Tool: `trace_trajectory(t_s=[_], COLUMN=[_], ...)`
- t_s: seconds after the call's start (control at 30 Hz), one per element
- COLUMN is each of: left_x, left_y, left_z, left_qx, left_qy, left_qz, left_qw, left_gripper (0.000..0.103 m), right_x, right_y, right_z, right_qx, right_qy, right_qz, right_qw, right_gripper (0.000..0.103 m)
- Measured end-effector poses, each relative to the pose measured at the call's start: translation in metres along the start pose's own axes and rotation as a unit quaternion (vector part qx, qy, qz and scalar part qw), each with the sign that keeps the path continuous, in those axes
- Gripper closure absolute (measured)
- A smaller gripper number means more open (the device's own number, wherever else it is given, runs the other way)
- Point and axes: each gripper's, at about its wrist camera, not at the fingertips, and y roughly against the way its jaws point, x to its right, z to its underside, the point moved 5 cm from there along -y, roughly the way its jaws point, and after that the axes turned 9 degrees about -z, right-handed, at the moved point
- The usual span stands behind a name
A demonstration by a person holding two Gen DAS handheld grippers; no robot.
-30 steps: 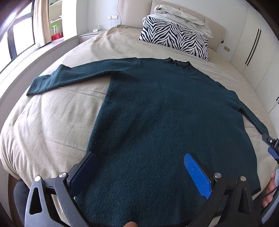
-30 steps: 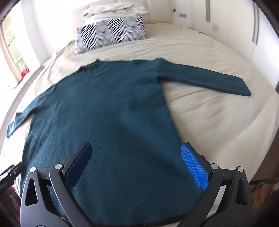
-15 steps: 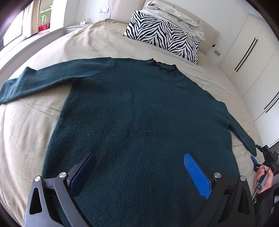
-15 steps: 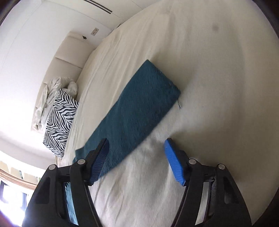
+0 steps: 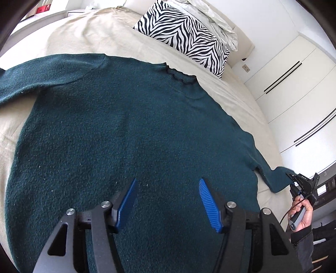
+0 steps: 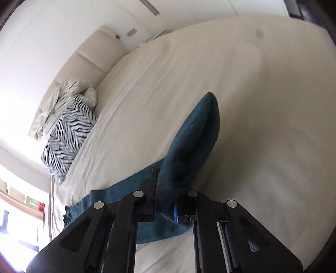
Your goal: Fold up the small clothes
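Sweater [image 5: 130, 134], dark teal knit, lies spread flat across the beige bed [image 5: 88, 40], neckline toward the headboard, both sleeves extended outward. No fold is made in the body yet; judged stage: opening step, a sleeve fold just being taken in hand.

Right sleeve [image 6: 195, 134]: its cuff end is clamped in the right gripper [image 6: 166, 197], jaws together on the knit, and the cuff stands bunched above the sheet. The same grip shows at the right edge of the left wrist view, with the person's hand [image 5: 301, 212] on the handle.

Left gripper [image 5: 168, 201] hovers over the lower middle of the body, jaws closing, pads apart, only flat fabric beneath and nothing pinched between them. Whether the pads touch the knit cannot be told.

Next move, as judged: carry the held cuff inward across the chest and lay it flat; the left gripper should pin or pinch the body so the garment does not drag on the sheet.

Surroundings: zebra-print pillow [image 5: 187, 35] with a crumpled pale cover [image 5: 212, 14] on it at the headboard, well apart from the neckline; white wardrobe doors [image 5: 294, 88] beyond the bed. Nothing lies on the fold path. Risk noted: thick knit may slip or bunch.
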Motion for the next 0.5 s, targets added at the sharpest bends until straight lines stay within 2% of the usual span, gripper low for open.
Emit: trace_trajectory(t_s=[0.07, 0.13, 0.2, 0.3, 0.37, 0.47, 0.5], left_x=[-0.006, -0.015, -0.026, -0.043, -0.051, -0.058, -0.058], left_y=[0.001, 0.005, 0.008, 0.011, 0.010, 0.008, 0.007], left_z=[-0.007, -0.013, -0.018, -0.021, -0.023, -0.025, -0.025], left_qx=[0.005, 0.012, 0.017, 0.019, 0.017, 0.011, 0.009], left_qy=[0.012, 0.030, 0.049, 0.071, 0.080, 0.086, 0.086], left_qz=[0.010, 0.018, 0.028, 0.038, 0.044, 0.053, 0.057], left_qw=[0.9999, 0.9993, 0.9983, 0.9966, 0.9957, 0.9948, 0.9946], left_gripper=[0.040, 0.040, 0.040, 0.038, 0.035, 0.028, 0.025], right_x=[-0.062, -0.132, -0.202, -0.287, -0.317, -0.330, -0.330], right_y=[-0.007, -0.020, -0.036, -0.069, -0.100, -0.140, -0.148], right_z=[0.012, 0.034, 0.073, 0.165, 0.227, 0.311, 0.331], right_qx=[-0.019, -0.044, -0.072, -0.138, -0.183, -0.249, -0.265], right_qy=[0.060, 0.127, 0.192, 0.253, 0.281, 0.299, 0.308], right_qz=[-0.027, -0.060, -0.094, -0.137, -0.140, -0.123, -0.114], right_qw=[0.998, 0.989, 0.974, 0.948, 0.932, 0.913, 0.906], right_gripper=[0.094, 0.094, 0.094, 0.094, 0.094, 0.091, 0.084])
